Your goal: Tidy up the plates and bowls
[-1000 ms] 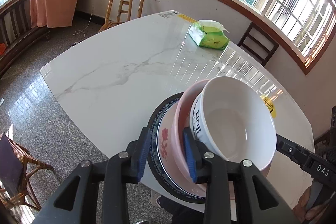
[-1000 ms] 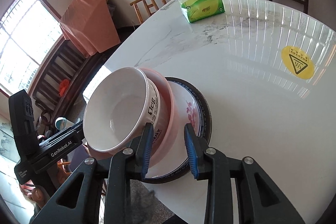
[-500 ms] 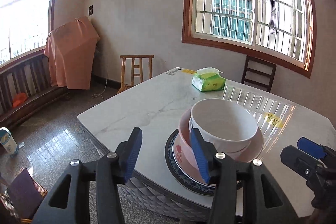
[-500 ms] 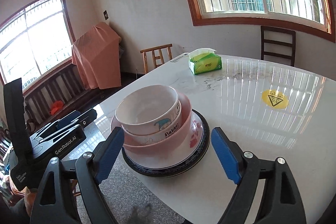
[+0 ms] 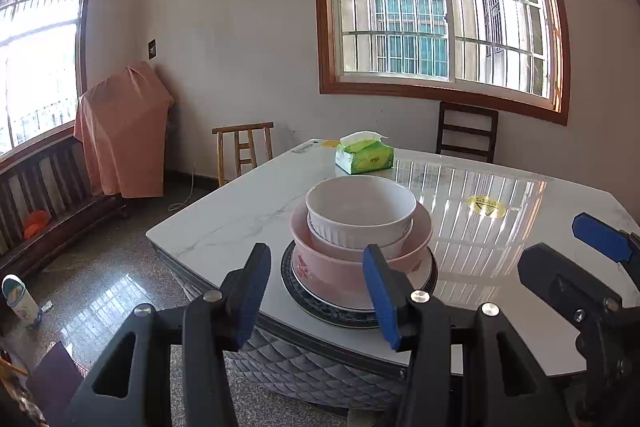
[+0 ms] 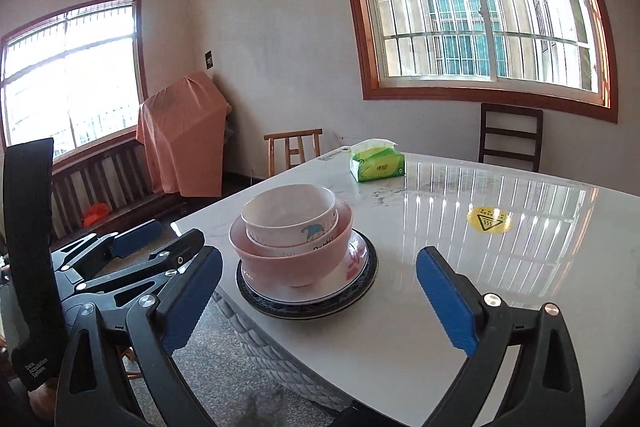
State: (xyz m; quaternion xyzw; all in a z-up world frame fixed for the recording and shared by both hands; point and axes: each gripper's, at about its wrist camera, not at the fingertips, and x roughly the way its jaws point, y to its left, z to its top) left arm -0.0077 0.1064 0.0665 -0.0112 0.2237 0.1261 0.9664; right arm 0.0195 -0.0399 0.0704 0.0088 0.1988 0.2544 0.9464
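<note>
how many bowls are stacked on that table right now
3 that I can see, all nested in one stack near the table's corner: a white bowl on top, a second white bowl with a cartoon print under it, and a pink bowl at the bottom, sitting on plates.

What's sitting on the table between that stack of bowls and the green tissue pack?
Nothing: in both wrist views only bare white marble table runs from the stack of bowls to the green tissue pack.
</note>
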